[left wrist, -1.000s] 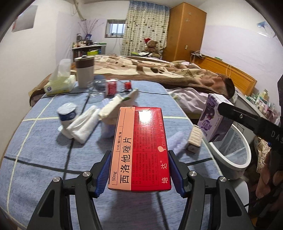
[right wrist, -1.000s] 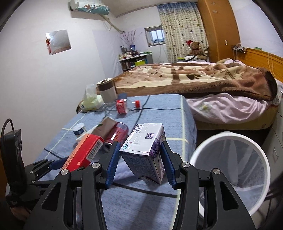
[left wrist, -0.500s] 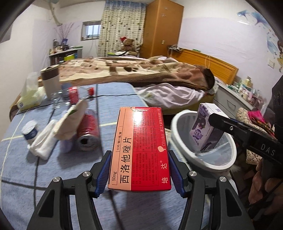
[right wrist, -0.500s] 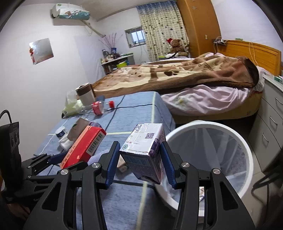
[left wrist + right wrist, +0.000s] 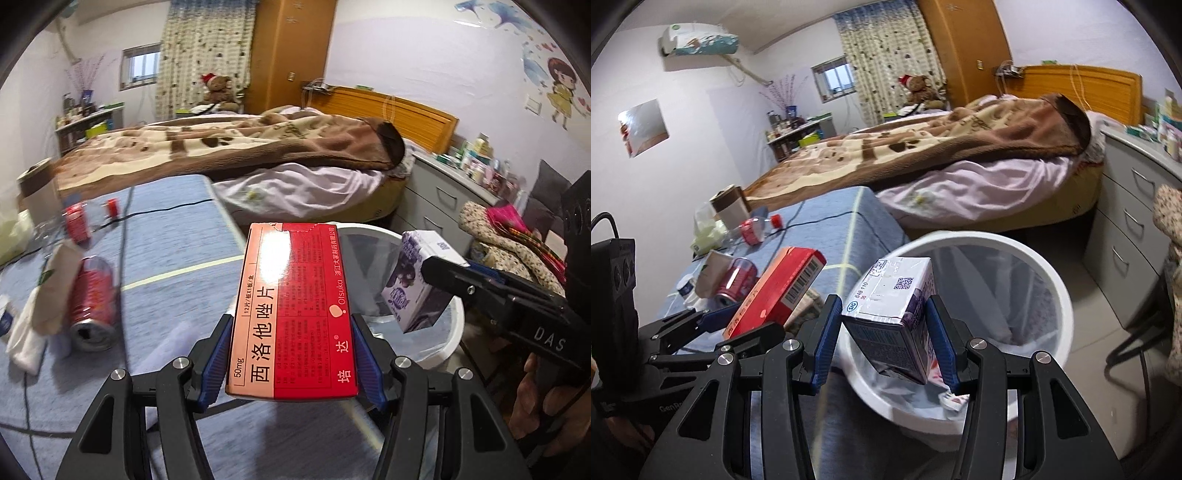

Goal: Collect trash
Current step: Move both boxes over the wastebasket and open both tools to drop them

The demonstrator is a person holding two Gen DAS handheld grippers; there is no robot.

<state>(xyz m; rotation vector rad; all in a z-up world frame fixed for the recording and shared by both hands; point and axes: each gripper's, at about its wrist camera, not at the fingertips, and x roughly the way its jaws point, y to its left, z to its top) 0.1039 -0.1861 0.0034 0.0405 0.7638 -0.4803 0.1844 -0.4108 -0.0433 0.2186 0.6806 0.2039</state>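
My left gripper (image 5: 291, 354) is shut on a red medicine box (image 5: 291, 314), held over the blue table's right edge beside the white waste bin (image 5: 443, 343). My right gripper (image 5: 886, 332) is shut on a purple drink carton (image 5: 890, 314) and holds it over the open mouth of the bin (image 5: 1060, 295). The carton also shows in the left wrist view (image 5: 413, 284), and the red box in the right wrist view (image 5: 775, 291). A crushed red can (image 5: 92, 306) and crumpled white paper (image 5: 29, 332) lie on the table.
The blue table (image 5: 166, 236) also holds a small red bottle (image 5: 75, 221), a black cable (image 5: 125, 221) and a tissue pack (image 5: 705, 232). A bed (image 5: 942, 147) stands behind, grey drawers (image 5: 1137, 221) at the right, and a chair with patterned cloth (image 5: 509, 236).
Both grippers have swung right from over the table toward the bin. The carton now hangs over the bin's mouth, and the red box has come nearer its rim.
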